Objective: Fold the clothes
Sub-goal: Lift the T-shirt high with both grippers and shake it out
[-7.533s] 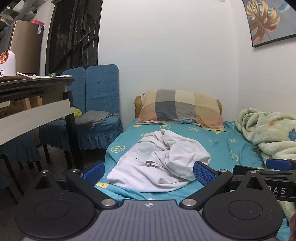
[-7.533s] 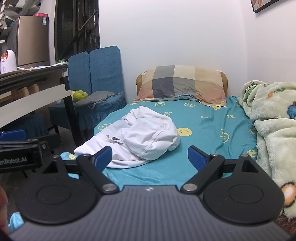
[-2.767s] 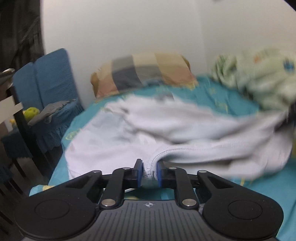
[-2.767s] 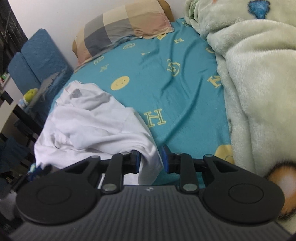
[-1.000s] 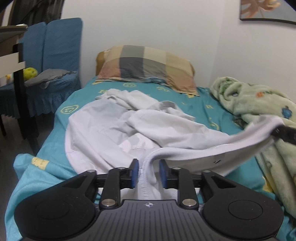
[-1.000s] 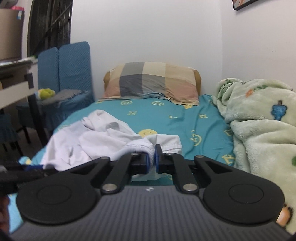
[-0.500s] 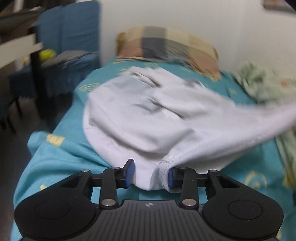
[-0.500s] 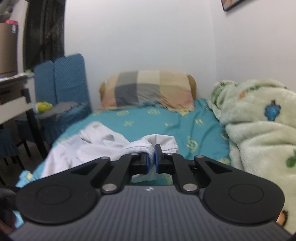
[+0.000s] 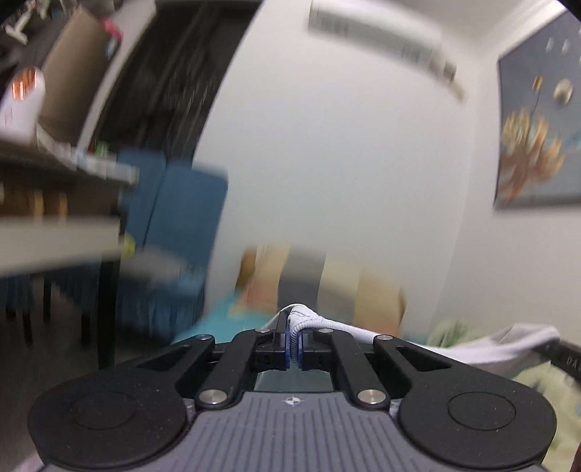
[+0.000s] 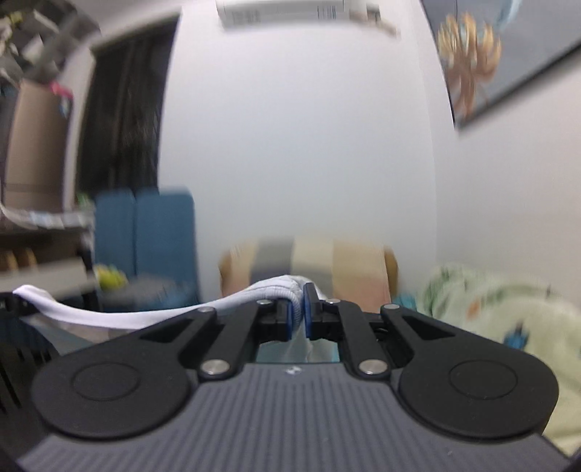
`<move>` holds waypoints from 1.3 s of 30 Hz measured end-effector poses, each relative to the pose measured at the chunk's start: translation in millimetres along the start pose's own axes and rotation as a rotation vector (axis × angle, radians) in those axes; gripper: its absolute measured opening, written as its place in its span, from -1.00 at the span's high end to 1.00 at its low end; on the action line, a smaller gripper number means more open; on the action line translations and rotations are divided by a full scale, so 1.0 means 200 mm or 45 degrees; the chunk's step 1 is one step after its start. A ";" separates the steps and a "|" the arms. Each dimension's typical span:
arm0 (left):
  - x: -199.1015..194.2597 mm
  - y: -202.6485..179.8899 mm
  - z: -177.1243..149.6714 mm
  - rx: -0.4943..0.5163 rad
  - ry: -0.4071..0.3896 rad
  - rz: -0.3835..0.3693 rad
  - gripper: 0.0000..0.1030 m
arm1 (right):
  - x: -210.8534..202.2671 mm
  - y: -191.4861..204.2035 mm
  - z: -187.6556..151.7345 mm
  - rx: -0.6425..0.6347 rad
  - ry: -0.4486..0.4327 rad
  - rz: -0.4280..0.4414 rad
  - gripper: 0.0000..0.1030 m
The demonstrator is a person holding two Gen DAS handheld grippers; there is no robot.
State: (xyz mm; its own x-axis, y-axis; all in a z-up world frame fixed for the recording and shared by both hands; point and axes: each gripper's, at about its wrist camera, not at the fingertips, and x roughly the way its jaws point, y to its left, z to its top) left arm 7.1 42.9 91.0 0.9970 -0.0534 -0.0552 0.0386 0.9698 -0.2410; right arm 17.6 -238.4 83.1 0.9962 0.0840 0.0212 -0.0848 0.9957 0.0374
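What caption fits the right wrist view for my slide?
Right gripper shut on a white garment's ribbed edge, pillow and blanket blurred behind.

My right gripper [image 10: 297, 316] is pinched on the ribbed hem of the white garment [image 10: 109, 315], blue pads [image 10: 286, 319] tight on the fold. From there the hem runs left in a sagging band to the left gripper [image 10: 11, 303], barely visible at the frame edge; I can't read its jaws from here. Frame is motion-blurred. Ahead: plaid pillow [image 10: 348, 268] against the white wall, green blanket [image 10: 504, 319] to the right, blue chairs [image 10: 145, 232] to the left with a yellow-green thing [image 10: 109, 277] on a seat. Desk [image 10: 40, 250] at far left, picture [image 10: 486, 54] top right, AC unit [image 10: 290, 11] at the top.
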 end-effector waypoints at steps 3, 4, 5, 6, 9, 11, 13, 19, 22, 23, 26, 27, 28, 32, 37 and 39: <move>-0.19 -0.06 0.31 0.008 -0.143 -0.036 0.93 | -0.15 0.03 0.27 0.008 -0.117 0.038 0.83; -0.25 -0.08 0.41 0.017 -0.186 -0.047 0.93 | -0.21 0.04 0.36 0.016 -0.150 0.052 0.83; -0.32 -0.10 0.51 0.031 -0.229 -0.056 0.93 | -0.26 0.04 0.45 0.023 -0.184 0.065 0.83; -0.39 -0.12 0.60 0.045 -0.272 -0.065 0.93 | -0.32 0.05 0.54 0.028 -0.219 0.077 0.83; -0.59 -0.20 0.85 0.086 -0.366 -0.093 0.92 | -0.50 0.07 0.76 0.020 -0.322 0.111 0.83; -0.72 -0.24 1.00 0.092 -0.403 -0.116 0.92 | -0.62 0.09 0.90 0.007 -0.377 0.131 0.83; -0.85 -0.27 1.12 0.088 -0.432 -0.137 0.92 | -0.73 0.10 1.04 0.001 -0.423 0.155 0.83; -1.23 -0.34 1.41 0.076 -0.514 -0.193 0.92 | -1.03 0.13 1.33 -0.035 -0.557 0.165 0.83; -1.36 -0.38 1.49 0.067 -0.516 -0.206 0.92 | -1.10 0.13 1.42 -0.041 -0.562 0.158 0.83; -1.37 -0.39 1.50 0.063 -0.504 -0.208 0.92 | -1.11 0.13 1.43 -0.042 -0.550 0.150 0.83; -1.35 -0.40 1.46 0.068 -0.453 -0.188 0.92 | -1.01 0.11 1.38 -0.041 -0.465 0.118 0.83; -1.32 -0.41 1.44 0.069 -0.430 -0.179 0.92 | -0.97 0.10 1.36 -0.037 -0.436 0.109 0.82; -1.26 -0.40 1.40 0.067 -0.400 -0.171 0.92 | -0.92 0.08 1.32 -0.026 -0.410 0.103 0.82; -0.93 -0.35 1.18 0.058 -0.264 -0.134 0.91 | -0.68 0.05 1.14 0.018 -0.277 0.079 0.82; -0.41 -0.25 0.93 0.088 -0.114 -0.088 0.91 | -0.24 -0.03 0.89 0.090 -0.105 0.063 0.82; -0.15 -0.21 0.82 0.093 -0.041 -0.072 0.91 | -0.02 -0.06 0.78 0.115 -0.017 0.048 0.82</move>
State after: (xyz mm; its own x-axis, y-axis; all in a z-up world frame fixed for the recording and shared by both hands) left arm -13.6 43.3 262.1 0.9947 -0.1018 -0.0124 0.0981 0.9802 -0.1718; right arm 11.6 -256.1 238.5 0.9920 0.1202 0.0376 -0.1241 0.9842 0.1266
